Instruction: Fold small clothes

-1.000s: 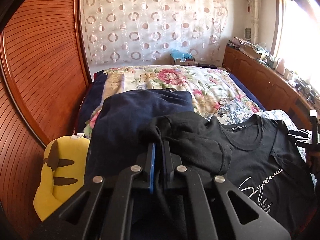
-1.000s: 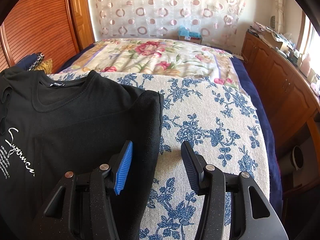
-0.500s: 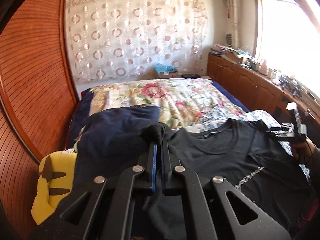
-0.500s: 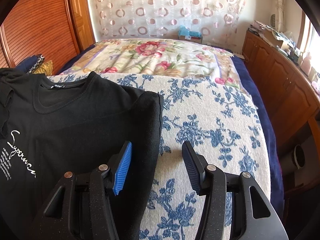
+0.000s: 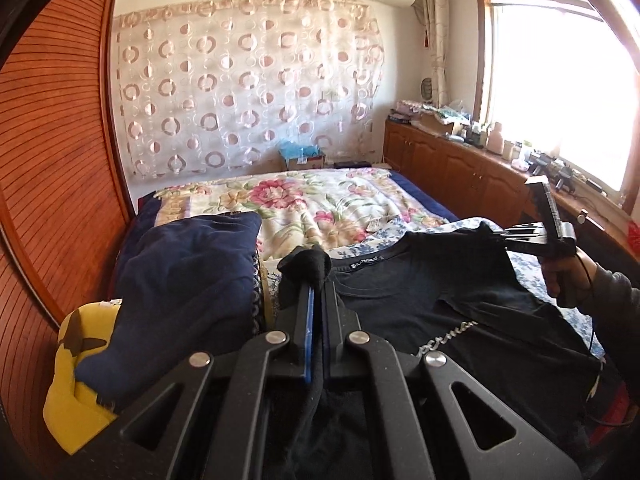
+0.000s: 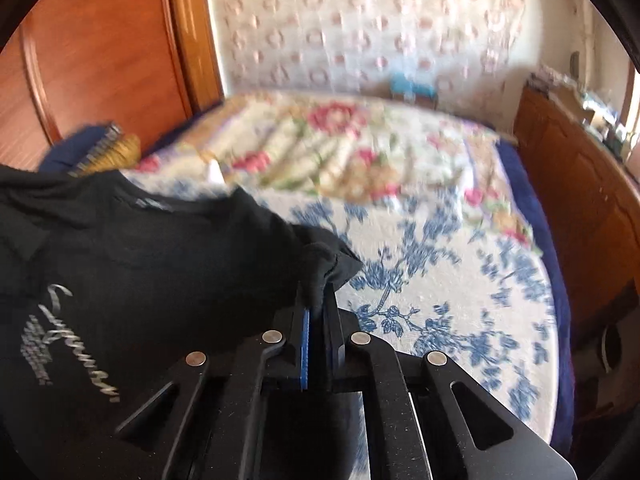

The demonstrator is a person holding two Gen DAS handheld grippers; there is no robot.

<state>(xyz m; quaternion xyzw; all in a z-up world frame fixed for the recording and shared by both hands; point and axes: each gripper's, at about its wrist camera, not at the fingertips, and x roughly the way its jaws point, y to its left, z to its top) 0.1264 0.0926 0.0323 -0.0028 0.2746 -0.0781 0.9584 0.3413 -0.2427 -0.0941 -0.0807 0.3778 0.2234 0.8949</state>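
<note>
A black T-shirt [image 5: 440, 300] with white script print lies chest-up on the bed, lifted at both sides. My left gripper [image 5: 316, 280] is shut on a bunched piece of its left sleeve, which pokes out past the fingertips. In the right wrist view the T-shirt [image 6: 140, 264] fills the left half. The jaws of my right gripper [image 6: 318, 296] are closing, and the frame shows them pinching its right sleeve edge and raising it off the sheet. The left wrist view also shows the right gripper [image 5: 500, 236] at the far right, held by a hand [image 5: 568, 280].
A navy garment [image 5: 184, 264] rests on a yellow plush toy [image 5: 76, 360] left of the shirt. A flowered quilt [image 5: 320, 200] covers the far bed, a blue-flowered sheet [image 6: 440, 280] the near part. Wooden cabinets [image 5: 460, 172] run along the right, a wooden wardrobe [image 5: 52, 160] stands on the left.
My right gripper went from open beside the sleeve edge to shut on it and rose. My left gripper carried its sleeve leftward and up, stretching the shirt flatter.
</note>
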